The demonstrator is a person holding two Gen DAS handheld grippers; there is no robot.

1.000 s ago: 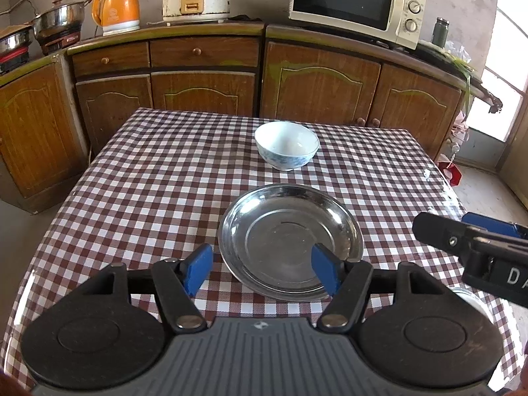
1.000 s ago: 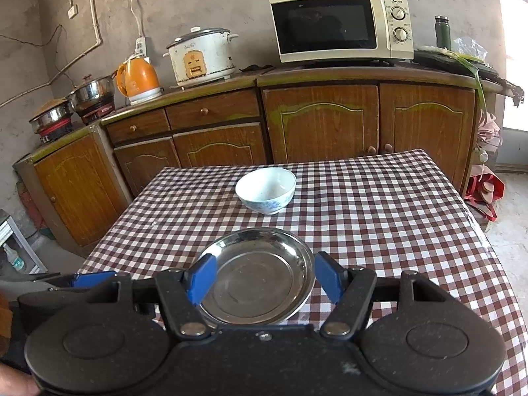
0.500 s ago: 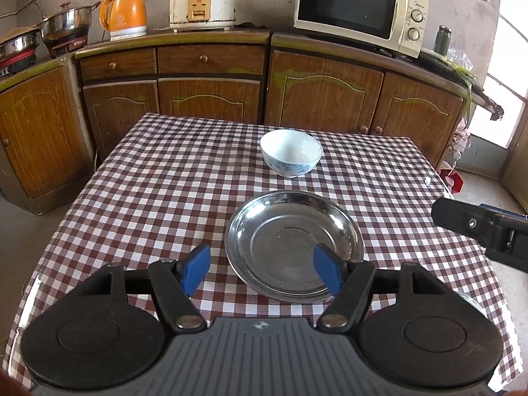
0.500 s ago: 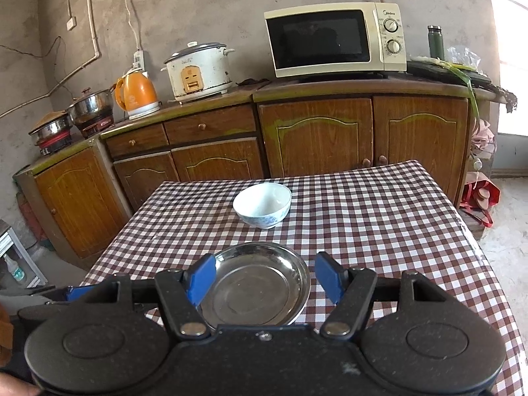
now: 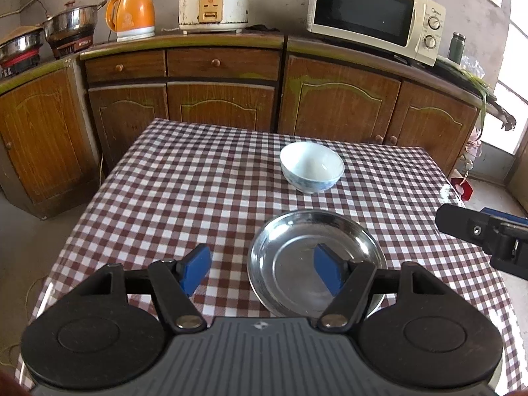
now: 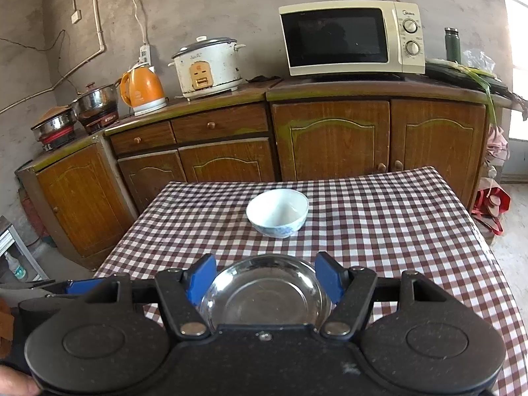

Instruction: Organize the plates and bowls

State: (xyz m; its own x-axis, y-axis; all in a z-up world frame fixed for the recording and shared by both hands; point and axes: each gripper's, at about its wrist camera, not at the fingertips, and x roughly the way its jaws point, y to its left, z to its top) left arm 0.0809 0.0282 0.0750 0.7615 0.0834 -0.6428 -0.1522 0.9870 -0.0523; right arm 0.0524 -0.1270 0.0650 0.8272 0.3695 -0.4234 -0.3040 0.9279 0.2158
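Observation:
A shiny steel plate (image 5: 297,244) lies on the checked table, with a white bowl with blue pattern (image 5: 312,171) upright behind it. My left gripper (image 5: 260,272) is open and empty, above the plate's left rim. In the right wrist view the plate (image 6: 264,293) lies just ahead of my open, empty right gripper (image 6: 265,280), and the bowl (image 6: 278,213) stands beyond it. The right gripper also shows at the right edge of the left wrist view (image 5: 488,234).
The table has a brown and white checked cloth (image 5: 184,198). Wooden cabinets (image 6: 330,138) run behind it, bearing a microwave (image 6: 351,38), a rice cooker (image 6: 208,66), an orange kettle (image 6: 142,90) and pots (image 6: 95,100).
Both grippers have risen and drawn back a little, so more of the wall and counter shows. The left one has shifted leftward. Plate and bowl have not moved.

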